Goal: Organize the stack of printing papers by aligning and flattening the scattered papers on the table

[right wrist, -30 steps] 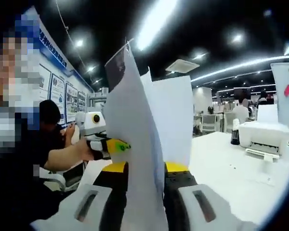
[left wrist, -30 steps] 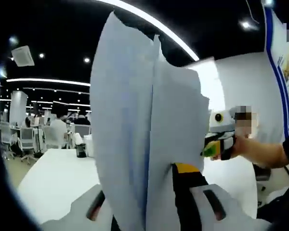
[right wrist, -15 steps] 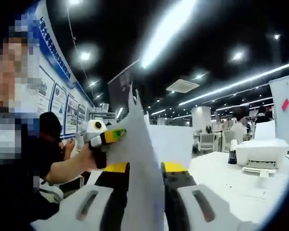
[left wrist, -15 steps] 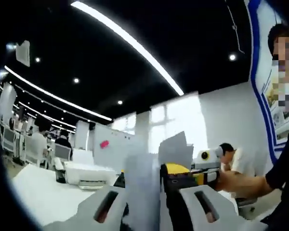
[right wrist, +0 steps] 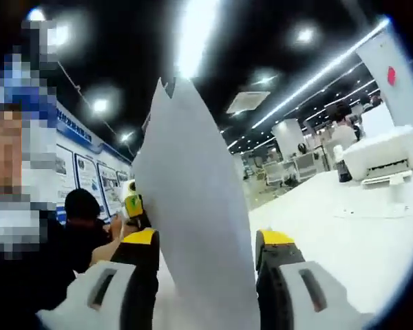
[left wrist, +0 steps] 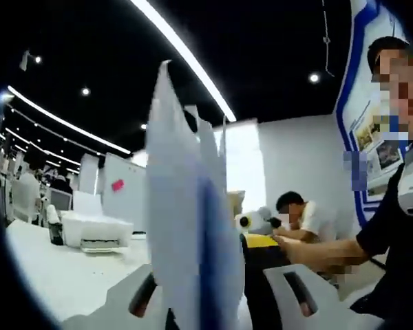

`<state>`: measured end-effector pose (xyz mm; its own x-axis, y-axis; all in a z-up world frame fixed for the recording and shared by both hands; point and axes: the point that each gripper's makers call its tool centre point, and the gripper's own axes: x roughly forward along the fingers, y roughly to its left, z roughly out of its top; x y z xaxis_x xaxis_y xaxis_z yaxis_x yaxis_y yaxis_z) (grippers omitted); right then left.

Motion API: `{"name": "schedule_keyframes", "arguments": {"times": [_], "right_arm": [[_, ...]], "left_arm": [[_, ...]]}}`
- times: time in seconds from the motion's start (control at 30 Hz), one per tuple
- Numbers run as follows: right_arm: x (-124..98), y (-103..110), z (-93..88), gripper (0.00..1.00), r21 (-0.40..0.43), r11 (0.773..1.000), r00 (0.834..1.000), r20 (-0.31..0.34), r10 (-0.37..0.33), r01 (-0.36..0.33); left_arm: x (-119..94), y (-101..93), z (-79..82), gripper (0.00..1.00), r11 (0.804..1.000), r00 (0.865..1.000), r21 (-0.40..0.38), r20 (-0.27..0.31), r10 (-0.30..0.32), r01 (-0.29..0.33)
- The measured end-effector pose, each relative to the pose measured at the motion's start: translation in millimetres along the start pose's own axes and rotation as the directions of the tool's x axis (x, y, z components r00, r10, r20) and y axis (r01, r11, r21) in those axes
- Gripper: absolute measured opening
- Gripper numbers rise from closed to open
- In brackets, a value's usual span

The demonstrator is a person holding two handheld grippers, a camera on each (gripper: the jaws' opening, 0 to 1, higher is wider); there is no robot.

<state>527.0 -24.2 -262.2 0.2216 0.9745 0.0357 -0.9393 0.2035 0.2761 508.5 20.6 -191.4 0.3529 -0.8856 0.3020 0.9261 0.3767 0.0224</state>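
Observation:
A stack of white printing papers (left wrist: 189, 206) stands upright on edge between my left gripper's (left wrist: 206, 282) jaws, which are shut on its lower part. In the right gripper view the same papers (right wrist: 193, 206) rise between the yellow-tipped jaws of my right gripper (right wrist: 208, 240), which stand wide apart and open. The right gripper (left wrist: 251, 223), held by a hand, shows just beyond the papers in the left gripper view. The left gripper (right wrist: 132, 205) shows behind the sheet's left edge in the right gripper view. The papers' lower edge is hidden.
A white table (left wrist: 48, 268) (right wrist: 344, 234) spreads below. On it stand a white printer (left wrist: 93, 230) (right wrist: 382, 155) and a dark cup (left wrist: 55, 234) (right wrist: 342, 172). A whiteboard (left wrist: 117, 196) is behind. A seated person (left wrist: 303, 213) is at the back.
My right gripper's jaws have spread apart around the papers. In the left gripper view the sheets stand taller again. Both cameras have tilted and shifted.

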Motion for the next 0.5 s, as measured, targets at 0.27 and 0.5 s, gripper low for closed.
{"name": "schedule_keyframes", "arguments": {"times": [0.27, 0.5], "right_arm": [[5, 8, -18.9, 0.46, -0.145, 0.989, 0.989, -0.147, -0.013, -0.008], [-4, 8, 7.6, 0.20, -0.125, 0.992, 0.999, -0.051, 0.012, -0.018]], "left_arm": [[-5, -0.8, 17.3, 0.21, 0.999, 0.999, 0.044, 0.030, -0.012, 0.011], [-10, 5.3, 18.7, 0.12, 0.998, 1.000, 0.057, 0.004, 0.000, 0.000]]}}
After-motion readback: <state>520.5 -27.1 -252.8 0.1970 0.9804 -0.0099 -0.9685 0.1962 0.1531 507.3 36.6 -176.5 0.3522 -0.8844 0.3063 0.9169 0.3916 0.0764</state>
